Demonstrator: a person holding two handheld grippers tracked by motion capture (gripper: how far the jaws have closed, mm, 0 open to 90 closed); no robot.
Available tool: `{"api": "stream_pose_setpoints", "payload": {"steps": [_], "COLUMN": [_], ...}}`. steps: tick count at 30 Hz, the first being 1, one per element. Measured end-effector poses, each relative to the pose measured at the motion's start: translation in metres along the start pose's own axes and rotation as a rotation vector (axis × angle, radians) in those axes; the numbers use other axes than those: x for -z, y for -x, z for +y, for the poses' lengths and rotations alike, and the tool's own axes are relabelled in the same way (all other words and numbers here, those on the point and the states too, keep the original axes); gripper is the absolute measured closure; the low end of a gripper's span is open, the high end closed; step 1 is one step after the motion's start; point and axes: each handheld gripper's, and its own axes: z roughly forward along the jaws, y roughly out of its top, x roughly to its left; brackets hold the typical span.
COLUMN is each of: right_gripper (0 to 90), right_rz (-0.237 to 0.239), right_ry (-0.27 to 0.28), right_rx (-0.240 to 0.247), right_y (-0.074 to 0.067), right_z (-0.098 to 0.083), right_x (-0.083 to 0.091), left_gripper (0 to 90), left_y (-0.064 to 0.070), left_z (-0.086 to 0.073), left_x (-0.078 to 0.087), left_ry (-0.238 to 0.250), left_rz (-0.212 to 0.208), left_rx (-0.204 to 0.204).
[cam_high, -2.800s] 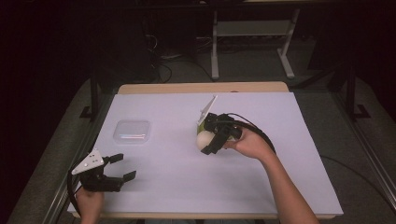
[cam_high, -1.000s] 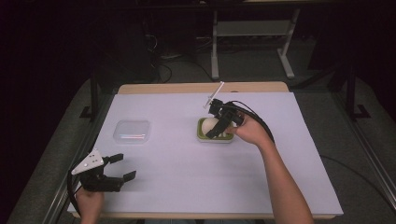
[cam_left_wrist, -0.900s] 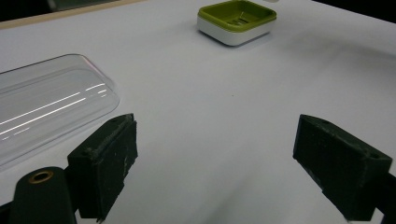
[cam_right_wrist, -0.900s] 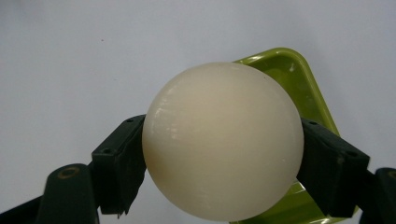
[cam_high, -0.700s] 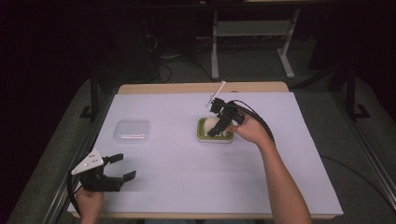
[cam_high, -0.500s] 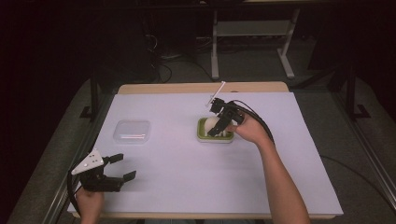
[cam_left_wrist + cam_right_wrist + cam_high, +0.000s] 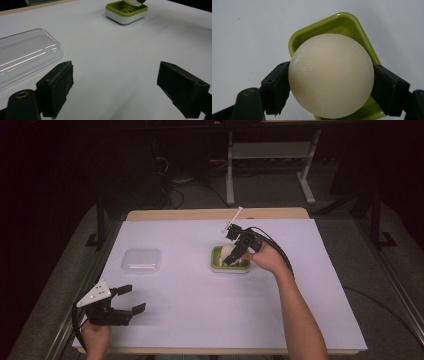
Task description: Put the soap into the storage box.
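Note:
A cream round soap bar (image 7: 331, 75) sits clamped between the two black jaws of my right gripper (image 7: 332, 87), right over a green soap dish (image 7: 348, 25). In the high view that dish (image 7: 217, 265) lies at the table's middle, with the right gripper (image 7: 235, 251) tilted down into it and the soap (image 7: 229, 251) pale inside. My left gripper (image 7: 127, 299) rests near the front left corner, open, nothing between its fingers. In the left gripper view a clear plastic lid (image 7: 23, 57) lies at the left and the dish (image 7: 126, 12) far ahead.
The clear lid (image 7: 142, 260) lies on the white table cover (image 7: 180, 310) left of the dish. A wooden table edge (image 7: 200, 214) runs along the back. Metal frame legs (image 7: 230, 165) stand on the floor beyond.
My right gripper carried the soap from above the table to over the dish, then lowered slightly into it. The left gripper stayed put.

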Motion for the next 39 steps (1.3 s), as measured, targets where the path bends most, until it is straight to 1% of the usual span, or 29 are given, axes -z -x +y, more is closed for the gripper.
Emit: {"api": "stream_pose_setpoints", "payload": {"steps": [7,8,9,10,17,22,24,25,26,27,28,29,30,31,34,36,38,39], "right_gripper": [22.2,22.2,22.2,22.2,22.2,22.1,22.2,23.2,34.1,45.1,47.0,43.5,41.9,40.7,38.2,36.9,36.6,36.0], "right_rz": [-0.005,-0.008,-0.007,-0.005,-0.009,-0.004,-0.006,-0.012,-0.017,-0.039,-0.020,-0.001,-0.018,-0.028,-0.022,-0.010,-0.011,-0.004], "right_ry": [-0.008,-0.012,-0.010,-0.011,-0.023,-0.032,-0.035,-0.031,-0.021,0.018,0.070,0.099,0.103,0.098,0.058,0.035,0.027,0.024], "right_rx": [-0.010,-0.012,-0.014,-0.019,-0.018,-0.031,-0.029,-0.029,-0.025,-0.023,-0.024,-0.031,-0.034,-0.030,-0.038,-0.049,-0.051,-0.053], "right_y": [0.003,0.004,0.004,0.004,0.007,0.007,0.007,0.007,0.008,0.008,0.009,0.009,0.008,0.007,0.008,0.010,0.010,0.011], "right_z": [-0.001,-0.001,-0.001,-0.001,-0.002,-0.002,-0.003,-0.003,-0.003,-0.003,-0.004,-0.004,-0.003,-0.003,-0.005,-0.007,-0.008,-0.008], "right_x": [-0.003,-0.004,-0.004,-0.005,-0.007,-0.010,-0.010,-0.010,-0.008,-0.004,0.002,0.006,0.009,0.010,0.005,0.000,-0.004,-0.005], "left_gripper": [13.1,13.1,13.1,13.1,13.1,13.1,13.1,13.1,13.1,13.1,13.1,13.1,13.1,13.1,13.1,13.1,13.1,13.1], "left_y": [0.000,0.000,0.000,0.000,0.000,0.000,0.000,0.001,0.001,0.001,0.001,0.000,0.001,0.000,0.002,0.002,0.001,0.001], "left_z": [0.000,0.000,0.000,0.000,0.000,0.000,0.000,0.000,0.000,0.000,0.000,0.000,0.000,0.000,0.000,0.000,0.000,0.000], "left_x": [0.000,0.000,0.000,0.000,0.000,0.000,0.000,0.000,0.000,0.000,0.000,-0.001,-0.001,-0.001,-0.001,-0.001,-0.001,-0.001], "left_ry": [0.000,0.000,0.000,0.001,0.003,0.001,0.000,0.001,0.000,0.000,-0.001,-0.002,-0.001,-0.004,-0.002,-0.002,-0.002,-0.002], "left_rz": [0.000,0.001,0.000,0.000,0.001,-0.001,-0.002,-0.002,-0.002,-0.002,-0.002,-0.003,-0.003,-0.004,-0.005,-0.004,-0.002,-0.002], "left_rx": [0.001,-0.004,0.001,-0.003,0.002,-0.005,-0.003,0.001,-0.003,0.000,-0.002,-0.006,-0.003,-0.008,-0.007,-0.008,-0.006,-0.006]}}
